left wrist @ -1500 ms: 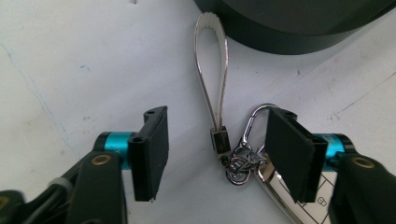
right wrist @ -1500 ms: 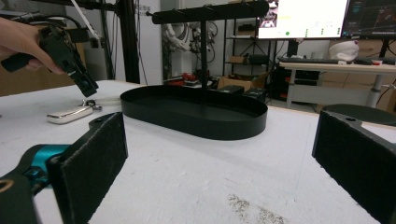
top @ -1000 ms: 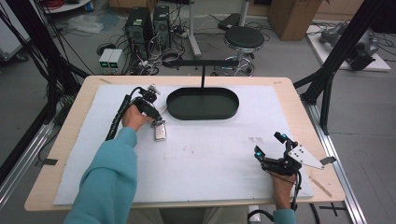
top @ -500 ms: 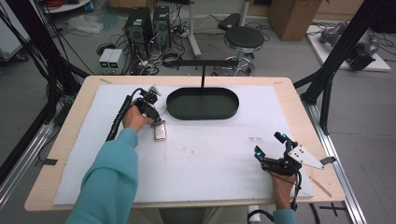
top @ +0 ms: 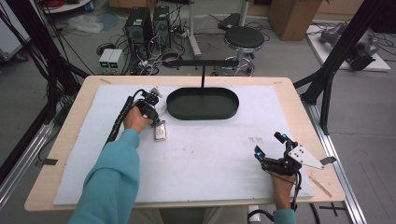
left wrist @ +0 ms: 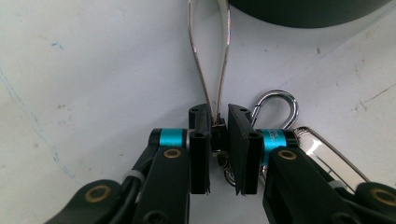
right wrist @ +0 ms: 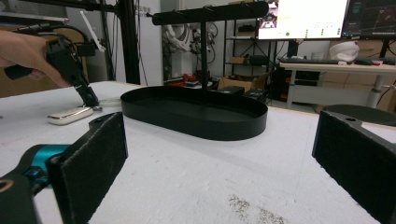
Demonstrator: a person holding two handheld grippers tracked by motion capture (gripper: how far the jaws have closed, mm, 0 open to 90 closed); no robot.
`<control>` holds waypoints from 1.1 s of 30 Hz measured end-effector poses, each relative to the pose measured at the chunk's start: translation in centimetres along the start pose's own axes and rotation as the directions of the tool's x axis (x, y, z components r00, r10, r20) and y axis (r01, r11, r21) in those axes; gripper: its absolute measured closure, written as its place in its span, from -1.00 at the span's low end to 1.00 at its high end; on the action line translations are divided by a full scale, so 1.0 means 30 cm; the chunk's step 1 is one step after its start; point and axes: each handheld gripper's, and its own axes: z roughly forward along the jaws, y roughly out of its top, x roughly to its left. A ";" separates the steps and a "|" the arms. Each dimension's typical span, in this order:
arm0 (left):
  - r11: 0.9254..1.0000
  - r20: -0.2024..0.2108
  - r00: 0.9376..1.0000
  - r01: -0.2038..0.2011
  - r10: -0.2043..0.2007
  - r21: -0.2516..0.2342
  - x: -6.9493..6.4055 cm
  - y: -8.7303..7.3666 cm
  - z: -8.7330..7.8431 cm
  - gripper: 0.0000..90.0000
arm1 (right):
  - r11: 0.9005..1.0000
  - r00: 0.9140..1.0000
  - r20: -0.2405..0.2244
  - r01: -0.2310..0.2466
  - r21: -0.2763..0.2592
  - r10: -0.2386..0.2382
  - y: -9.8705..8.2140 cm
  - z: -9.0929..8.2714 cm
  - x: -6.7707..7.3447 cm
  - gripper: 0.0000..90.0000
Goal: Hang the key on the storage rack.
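Note:
My left gripper (left wrist: 218, 149) points down at the white mat, shut on the base of a long silver wire loop (left wrist: 208, 60) of a keychain. A silver carabiner (left wrist: 276, 103) and a shiny silver fob (left wrist: 327, 156) lie beside the jaws. In the high view the left gripper (top: 157, 117) stands just left of the black oval tray (top: 203, 113), with the fob (top: 160, 132) on the mat below it. My right gripper (top: 269, 144) rests near the table's front right, open and holding nothing. In the right gripper view its pads (right wrist: 88, 163) stand wide apart.
A black T-shaped hanging stand (top: 201, 62) rises from the tray's far side; its bar (right wrist: 210, 11) and the tray (right wrist: 196, 116) lie ahead of the right gripper. The white mat (top: 210, 158) covers most of the wooden table (top: 299, 100). A stool and computers stand on the floor beyond.

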 end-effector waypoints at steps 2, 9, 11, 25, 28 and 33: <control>1.000 -0.001 1.000 0.010 -0.010 0.000 -0.001 0.000 0.000 0.78 | 1.000 1.000 -0.001 -0.001 0.000 0.001 0.000 0.000 0.000 -0.94; 1.000 -0.038 0.999 0.005 -0.005 0.004 0.000 -0.003 -0.008 0.81 | 1.000 1.000 -0.001 -0.004 0.001 0.004 0.000 0.000 0.000 -0.94; 1.000 -0.036 0.999 -0.003 0.003 -0.007 0.002 -0.004 -0.015 0.81 | 1.000 1.000 -0.001 -0.004 0.001 0.004 0.000 0.000 0.000 -0.94; 0.979 -0.049 0.996 -0.081 0.073 -0.187 0.018 -0.014 -0.112 0.81 | 1.000 1.000 0.000 -0.005 0.000 0.005 0.000 0.000 0.000 -0.94; 0.964 -0.052 0.995 -0.096 0.086 -0.248 0.016 -0.013 -0.137 0.81 | 1.000 1.000 0.000 -0.005 0.000 0.005 0.000 0.000 0.000 -0.94; 0.920 -0.059 0.991 -0.134 0.121 -0.368 0.010 -0.016 -0.177 0.81 | 1.000 1.000 0.001 -0.005 0.000 0.005 0.000 0.000 0.000 -0.94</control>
